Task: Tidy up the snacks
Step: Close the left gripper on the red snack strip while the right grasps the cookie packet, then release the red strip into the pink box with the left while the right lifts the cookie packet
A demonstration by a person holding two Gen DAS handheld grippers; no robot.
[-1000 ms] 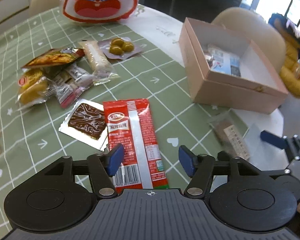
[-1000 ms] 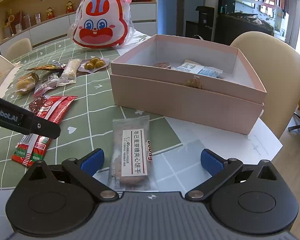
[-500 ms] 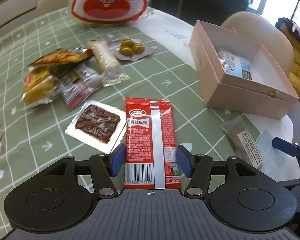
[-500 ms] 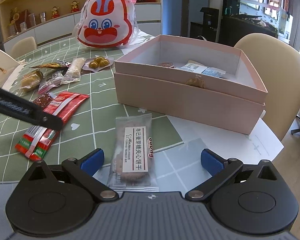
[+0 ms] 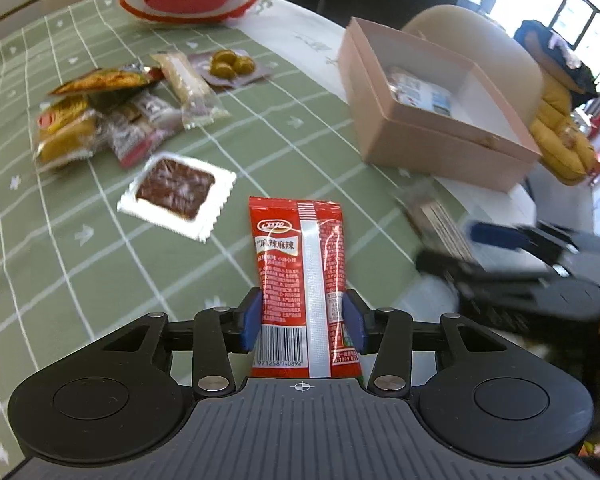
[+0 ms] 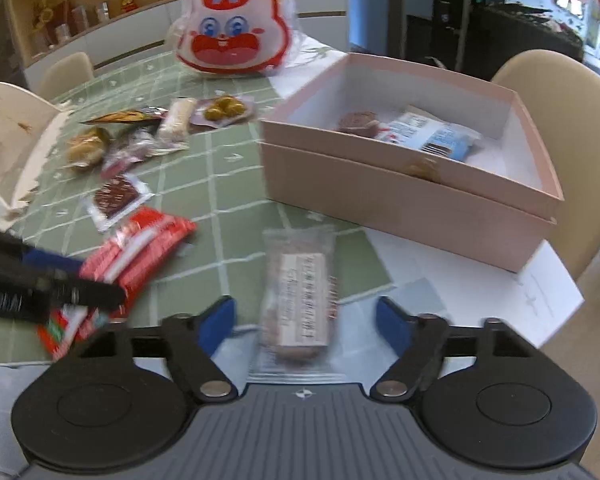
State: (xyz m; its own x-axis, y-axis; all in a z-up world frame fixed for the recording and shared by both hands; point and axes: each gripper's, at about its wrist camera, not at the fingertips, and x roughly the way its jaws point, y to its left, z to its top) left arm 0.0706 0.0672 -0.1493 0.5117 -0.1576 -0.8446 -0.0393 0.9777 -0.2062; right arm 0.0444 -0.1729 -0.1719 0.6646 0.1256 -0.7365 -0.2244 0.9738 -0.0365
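Observation:
My left gripper is shut on a red snack packet and holds it by its barcode end above the green tablecloth. The packet also shows in the right wrist view. My right gripper is open around a clear-wrapped biscuit packet lying on the table, its blue pads on either side and apart from it. The open pink box stands behind it, with a few snacks inside. The box also shows in the left wrist view.
A pile of snacks lies at the far left, with a chocolate wafer pack nearer. A rabbit-face bag stands at the back. White paper lies under the box. Beige chairs stand around the table.
My left gripper has closed on the red packet and lifted it. My right gripper has narrowed around the biscuit packet and moved closer to it.

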